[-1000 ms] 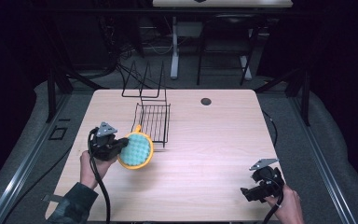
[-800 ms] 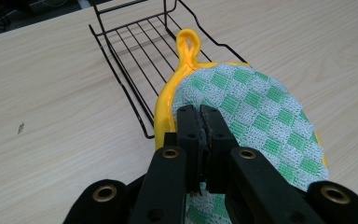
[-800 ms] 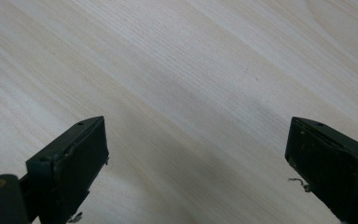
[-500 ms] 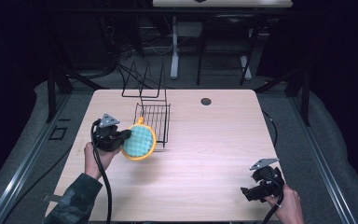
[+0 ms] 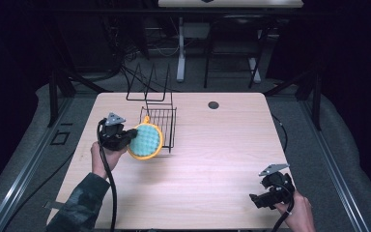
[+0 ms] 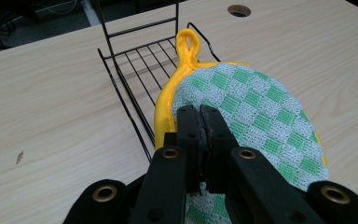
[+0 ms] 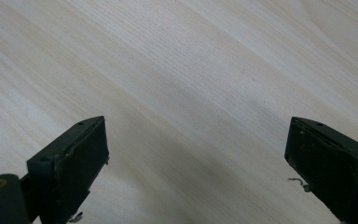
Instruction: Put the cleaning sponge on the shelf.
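A: Left gripper, what's it got?
B: Jaws pinched tight on the edge of the pot holder, round, green-white check w/ yellow trim. It's held off the table, tilted, right beside the wire rack. Loop end points toward the rack.
A: Touching the rack?
B: Can't tell, looks v. close, maybe overlapping its front edge.
A: Right gripper?
B: Jaws spread wide, nothing between them, low over bare wood near the table's near right corner, well apart from the rack.

Clamped in the left gripper, the pot holder was coarse woven cloth; beyond it stood a thin black wire rack on matt wood-grain table.
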Demonstrator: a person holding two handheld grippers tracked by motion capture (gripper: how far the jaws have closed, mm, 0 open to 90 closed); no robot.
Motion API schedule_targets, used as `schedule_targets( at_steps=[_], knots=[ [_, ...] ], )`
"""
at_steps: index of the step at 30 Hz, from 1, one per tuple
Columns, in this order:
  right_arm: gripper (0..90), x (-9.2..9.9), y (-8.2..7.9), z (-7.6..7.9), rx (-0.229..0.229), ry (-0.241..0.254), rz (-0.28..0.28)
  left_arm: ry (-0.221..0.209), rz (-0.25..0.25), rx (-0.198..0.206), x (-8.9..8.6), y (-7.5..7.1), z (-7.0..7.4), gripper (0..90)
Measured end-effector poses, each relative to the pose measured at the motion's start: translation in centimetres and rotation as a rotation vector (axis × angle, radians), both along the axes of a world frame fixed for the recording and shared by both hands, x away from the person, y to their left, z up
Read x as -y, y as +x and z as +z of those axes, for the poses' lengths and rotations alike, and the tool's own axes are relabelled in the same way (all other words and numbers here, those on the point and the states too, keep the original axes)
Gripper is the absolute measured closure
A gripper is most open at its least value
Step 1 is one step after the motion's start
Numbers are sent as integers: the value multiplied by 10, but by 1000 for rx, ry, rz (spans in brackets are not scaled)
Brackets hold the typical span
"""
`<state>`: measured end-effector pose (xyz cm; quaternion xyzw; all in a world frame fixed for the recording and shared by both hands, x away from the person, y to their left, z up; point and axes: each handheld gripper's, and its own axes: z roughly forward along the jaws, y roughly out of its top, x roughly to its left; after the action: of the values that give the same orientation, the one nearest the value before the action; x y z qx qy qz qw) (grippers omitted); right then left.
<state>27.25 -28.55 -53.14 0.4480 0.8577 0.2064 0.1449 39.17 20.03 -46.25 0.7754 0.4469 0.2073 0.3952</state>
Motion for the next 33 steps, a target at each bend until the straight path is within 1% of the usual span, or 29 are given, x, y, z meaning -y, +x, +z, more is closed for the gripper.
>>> schedule_targets(
  at_steps=[7,12,13,14,22,27,33],
  knots=[
    [55,0,0,0,-1,-1,0,-27,28,-8,-2,11,-5,879],
    [55,0,0,1,2,-1,-1,-29,36,-9,-1,16,-9,879],
    [55,0,0,1,2,-1,-1,-32,36,-16,0,17,-10,879],
    [55,0,0,1,2,-1,-1,-29,38,-12,0,18,-11,879],
    [55,0,0,1,-2,1,0,-45,57,-9,2,30,-14,880],
    [55,0,0,1,-3,-1,1,-48,54,-15,4,34,-14,880],
    [55,1,0,1,0,-4,1,-44,52,-13,7,38,-15,880]
  ],
)
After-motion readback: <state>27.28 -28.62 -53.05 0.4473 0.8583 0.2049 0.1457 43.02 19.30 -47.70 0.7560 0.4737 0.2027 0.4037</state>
